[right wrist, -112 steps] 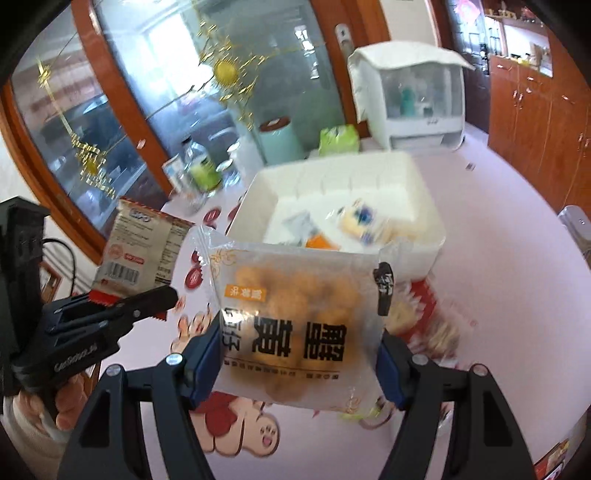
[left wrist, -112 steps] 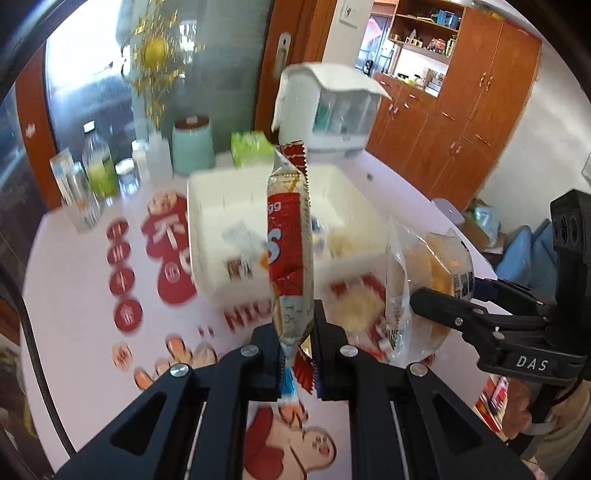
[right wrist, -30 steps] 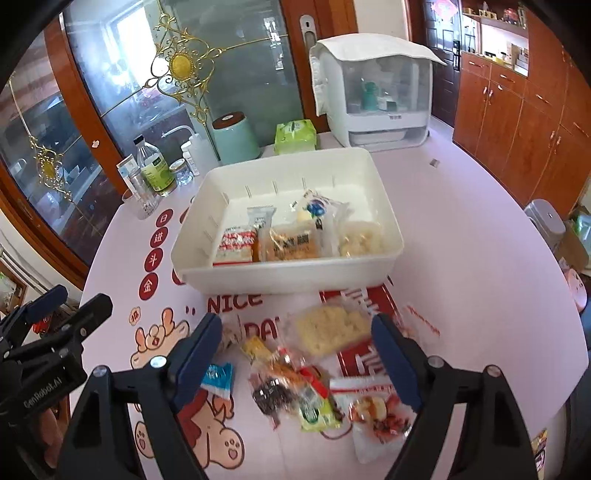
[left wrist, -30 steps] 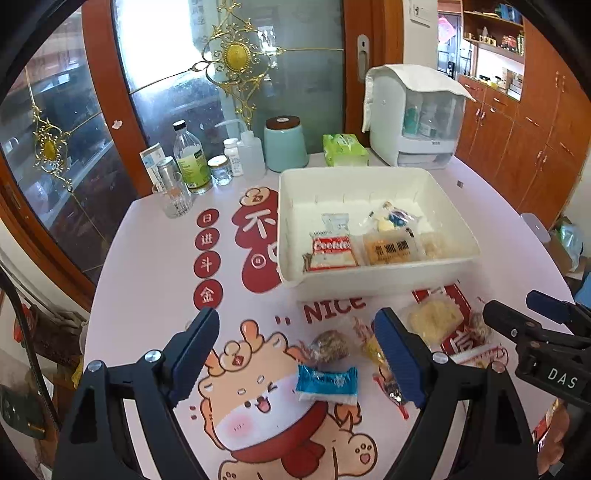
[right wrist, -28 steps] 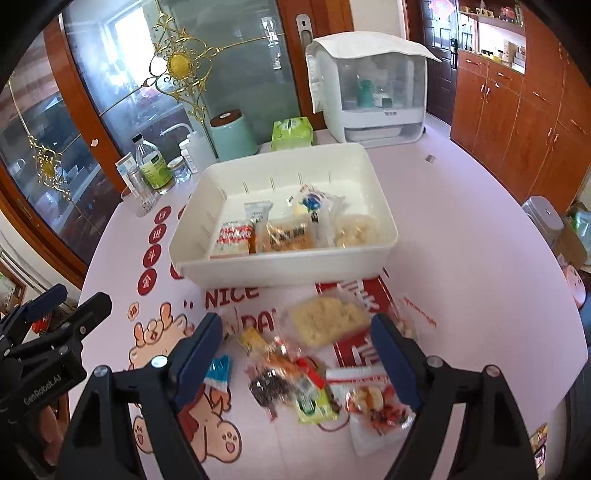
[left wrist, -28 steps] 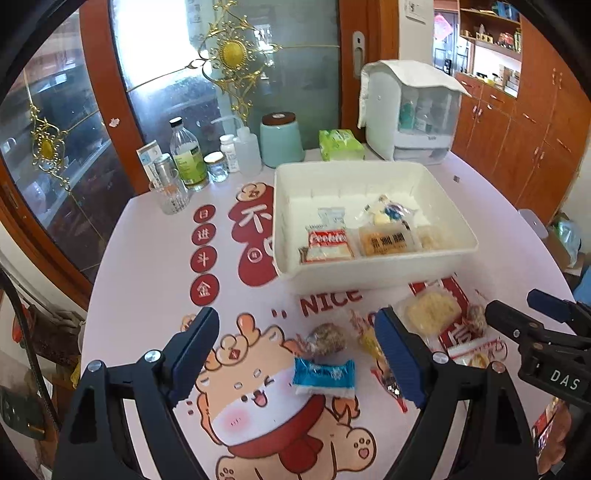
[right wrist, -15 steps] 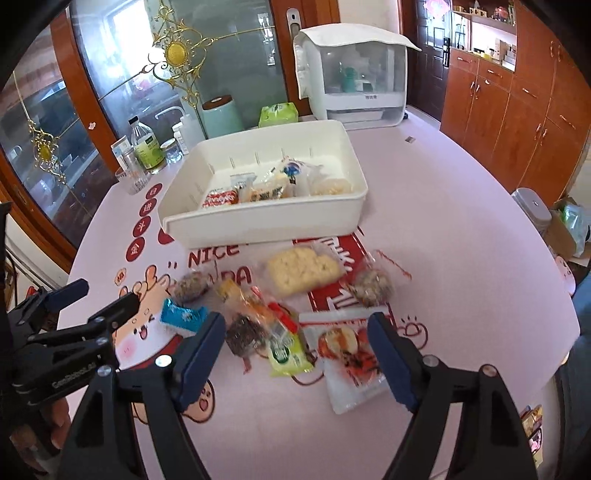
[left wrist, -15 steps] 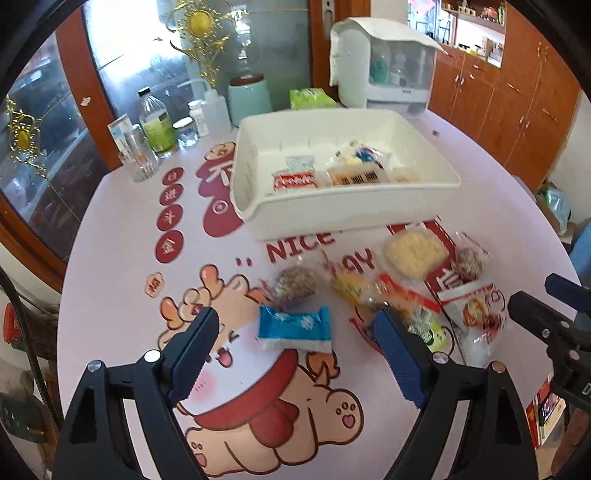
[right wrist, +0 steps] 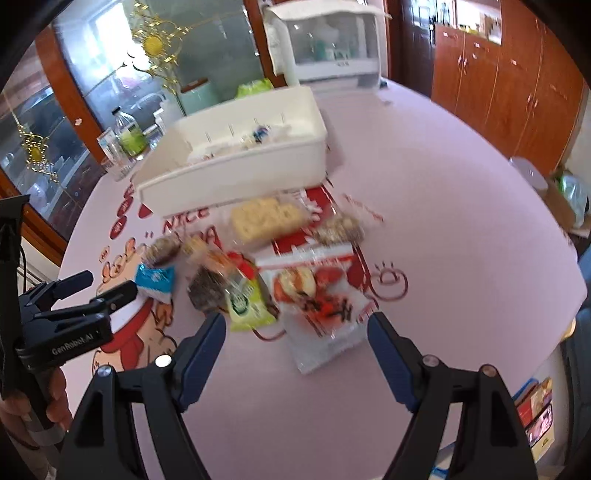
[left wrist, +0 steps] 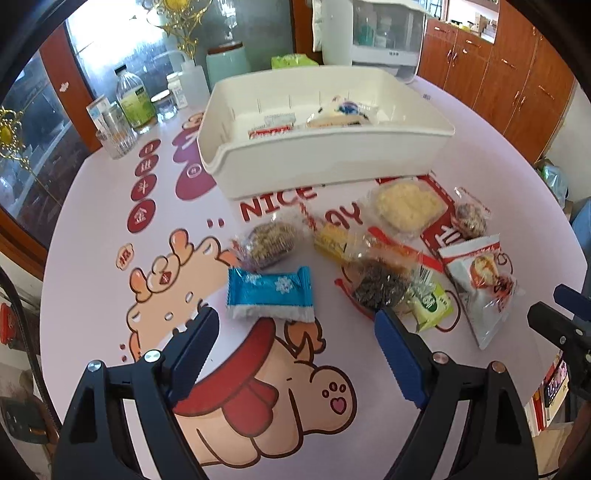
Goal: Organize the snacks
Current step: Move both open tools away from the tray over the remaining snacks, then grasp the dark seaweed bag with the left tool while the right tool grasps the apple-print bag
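A white bin (left wrist: 332, 155) holding a few snack packets stands at the back of the pink table; it also shows in the right wrist view (right wrist: 236, 173). Loose snacks lie in front of it. My left gripper (left wrist: 295, 332) is open and empty, low over a blue packet (left wrist: 271, 293). My right gripper (right wrist: 295, 332) is open and empty, low over a white and red bag (right wrist: 317, 295), which also shows in the left wrist view (left wrist: 480, 280). A green packet (right wrist: 247, 302), a dark snack (left wrist: 380, 286) and a pale yellow pack (left wrist: 406, 205) lie between.
Bottles (left wrist: 133, 98), a glass (left wrist: 114, 133), a mint canister (left wrist: 225, 64) and a white appliance (left wrist: 369, 33) stand at the table's far edge. Wooden cabinets (right wrist: 498, 81) line the right wall. The table's front edge lies just below both grippers.
Both grippers held snacks over the bin 3.7 s ago; now both are open and empty. In the last second both have dropped lower and closer to the loose snacks.
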Demonstrator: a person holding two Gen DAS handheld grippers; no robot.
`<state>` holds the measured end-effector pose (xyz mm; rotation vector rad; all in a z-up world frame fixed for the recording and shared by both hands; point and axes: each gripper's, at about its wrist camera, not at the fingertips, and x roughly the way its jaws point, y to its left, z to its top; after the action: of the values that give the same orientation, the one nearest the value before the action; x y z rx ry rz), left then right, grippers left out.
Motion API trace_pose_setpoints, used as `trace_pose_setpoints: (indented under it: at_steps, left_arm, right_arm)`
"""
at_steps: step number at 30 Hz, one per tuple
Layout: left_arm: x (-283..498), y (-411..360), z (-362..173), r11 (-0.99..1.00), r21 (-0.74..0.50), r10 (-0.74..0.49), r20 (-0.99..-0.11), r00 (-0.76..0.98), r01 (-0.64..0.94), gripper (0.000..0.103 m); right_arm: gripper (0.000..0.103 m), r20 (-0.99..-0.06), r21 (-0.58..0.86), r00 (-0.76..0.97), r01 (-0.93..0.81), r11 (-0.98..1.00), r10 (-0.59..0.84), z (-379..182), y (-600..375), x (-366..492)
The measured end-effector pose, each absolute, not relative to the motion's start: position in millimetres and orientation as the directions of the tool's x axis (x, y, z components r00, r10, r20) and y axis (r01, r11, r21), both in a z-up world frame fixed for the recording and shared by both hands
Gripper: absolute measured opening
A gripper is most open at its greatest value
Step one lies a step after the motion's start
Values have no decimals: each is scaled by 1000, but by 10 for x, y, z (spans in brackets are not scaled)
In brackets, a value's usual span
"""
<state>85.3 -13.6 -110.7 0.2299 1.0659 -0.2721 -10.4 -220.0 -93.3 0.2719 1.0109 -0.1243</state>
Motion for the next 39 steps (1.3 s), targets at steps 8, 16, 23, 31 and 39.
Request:
trace_pose_setpoints:
  at_steps: [8,16,23,31,39]
  left_arm:
    - [913,-170,-1283,942,19,-128,-903,411,335,85]
    - [1061,-433,-1518,906,-10,-171,-923,344,423,85]
    - [1197,-639,-1750,878,-25,-192,-933,304,479,86]
    - [1387,-706,-1795,873,-97,-248,-932,264,479,86]
    - [1486,-610,-1885,868,-203,-318,-928,195,453,85]
  right_arm:
    - [80,-875,196,482,254,947,51,-1210,-2322,-7]
    - [80,-882,240,462,267,933,94,-1400,-2430,203]
    - [80,-882,284,451,280,917,136,-1510,-2601,374]
    - [87,-901,296,383,206,933,202,-1721,-2539,576]
    - [81,-923,214,345,94,972,170,-1787,-2378,557]
